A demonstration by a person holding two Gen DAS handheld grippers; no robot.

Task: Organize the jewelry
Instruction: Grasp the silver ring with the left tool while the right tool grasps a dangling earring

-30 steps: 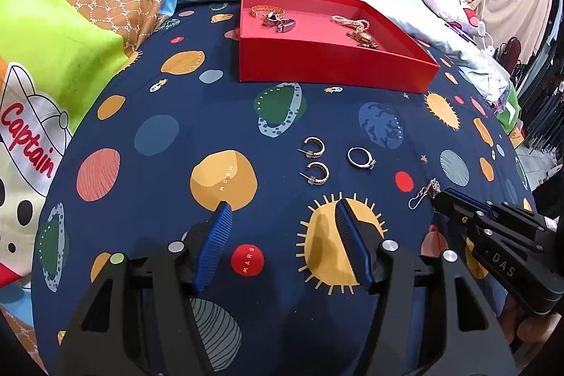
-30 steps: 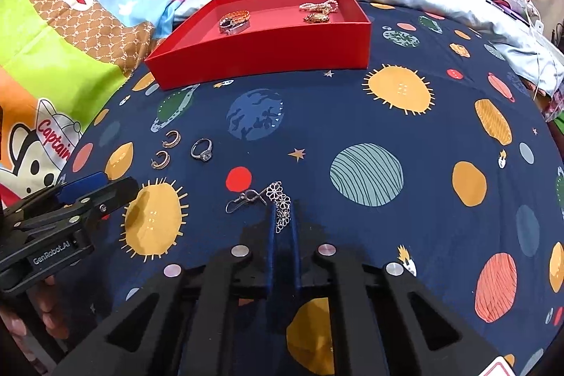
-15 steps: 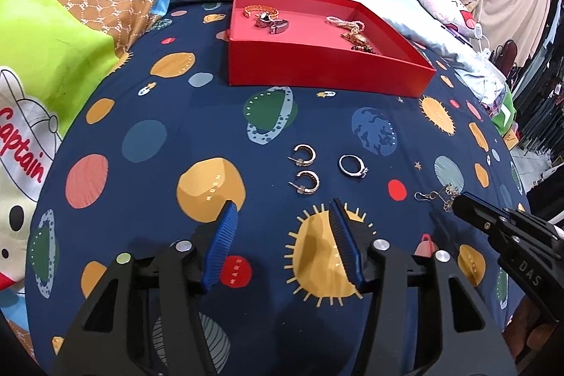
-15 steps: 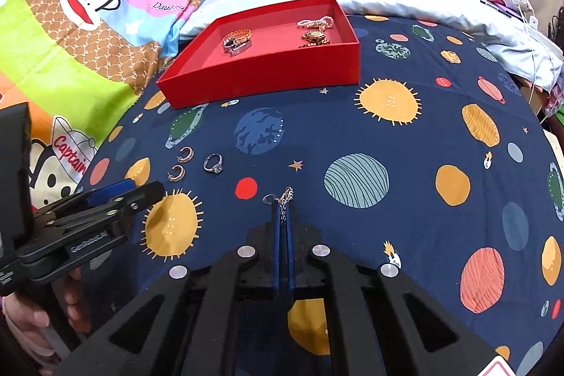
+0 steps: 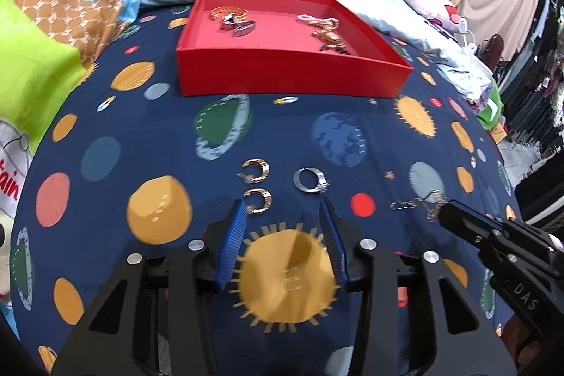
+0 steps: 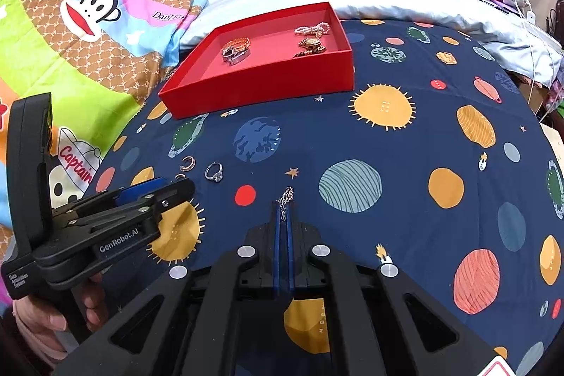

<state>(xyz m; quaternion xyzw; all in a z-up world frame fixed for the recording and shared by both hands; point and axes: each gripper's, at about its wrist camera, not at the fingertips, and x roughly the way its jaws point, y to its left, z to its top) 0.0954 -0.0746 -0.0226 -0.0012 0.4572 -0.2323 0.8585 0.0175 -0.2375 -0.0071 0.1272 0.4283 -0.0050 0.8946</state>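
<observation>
Left tongs [image 5: 283, 210] have just been narrowing, empty, above the nearer hoop earring [image 5: 258, 200] on the bed; right tongs [image 6: 283, 212] clamp the dangly earring [image 6: 286, 196], now lifted off the cover, ready for the red tray [image 6: 261, 87].

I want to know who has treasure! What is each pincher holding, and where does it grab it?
The right gripper pinches the dangly silver earring by its lower end. The left gripper holds nothing.
</observation>
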